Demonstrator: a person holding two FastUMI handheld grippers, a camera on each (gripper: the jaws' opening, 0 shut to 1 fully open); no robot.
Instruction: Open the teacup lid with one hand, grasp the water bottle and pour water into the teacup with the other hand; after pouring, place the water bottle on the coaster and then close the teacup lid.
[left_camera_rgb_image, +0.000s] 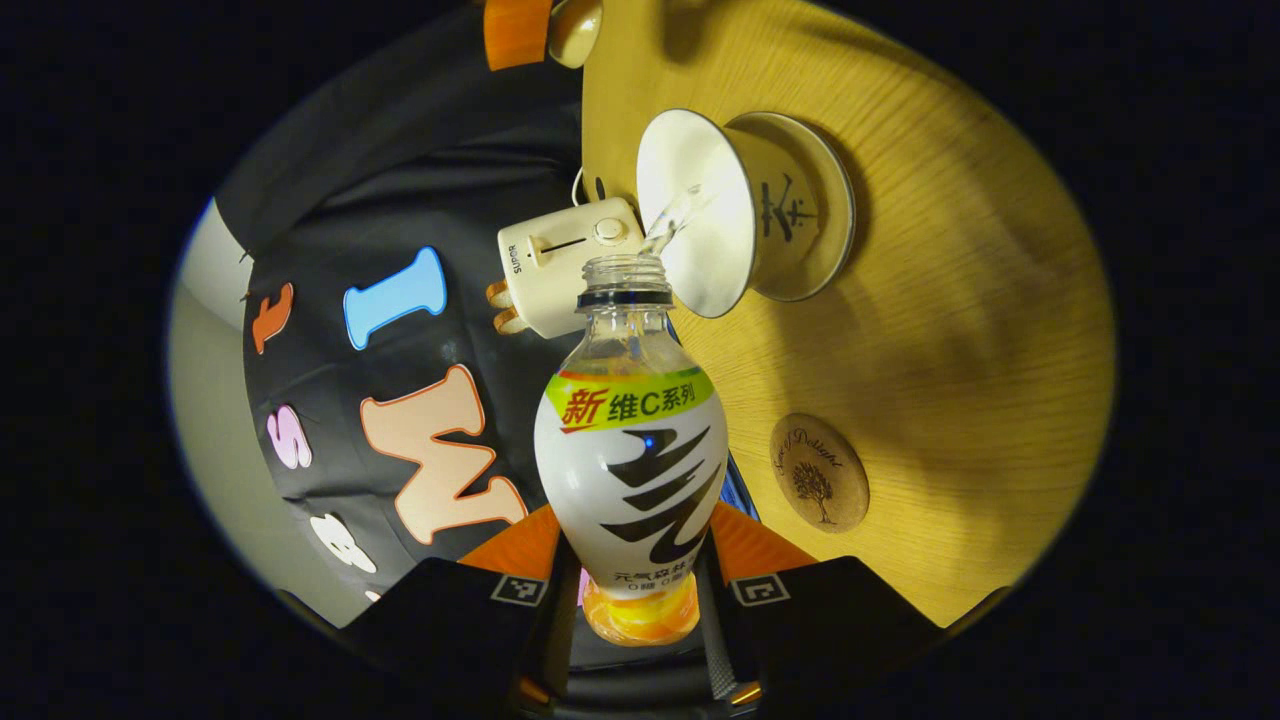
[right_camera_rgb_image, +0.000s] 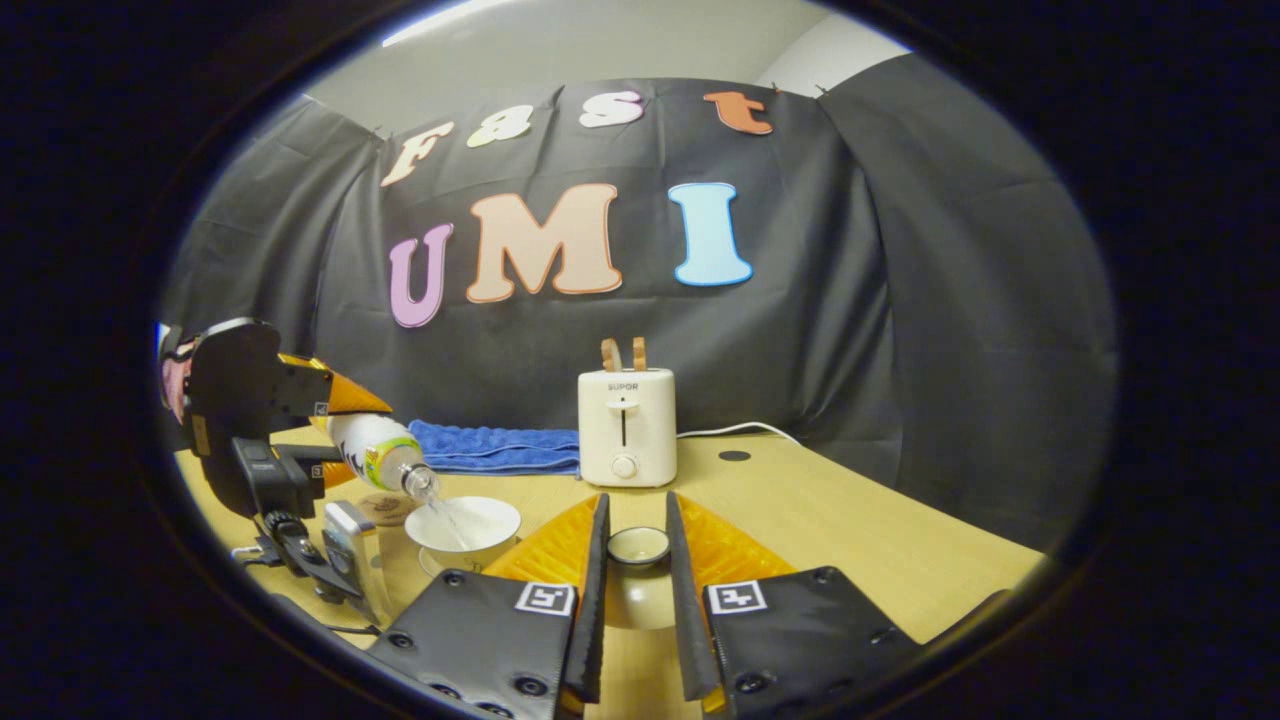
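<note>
Water bottle (left_camera_rgb_image: 632, 470) tilted, long axis along left hand-held gripper (left_camera_rgb_image: 637, 600), mouth ahead over teacup (left_camera_rgb_image: 745, 215), water streaming in. Left clenched on bottle; right hand-held gripper (right_camera_rgb_image: 637, 590) grasping teacup lid (right_camera_rgb_image: 638, 548).

I see a toaster (right_camera_rgb_image: 627, 427) standing upright at the back of the wooden table (right_camera_rgb_image: 850, 530), two slices poking out of its slots. A blue towel (right_camera_rgb_image: 495, 447) lies just beside it, against the wall.
</note>
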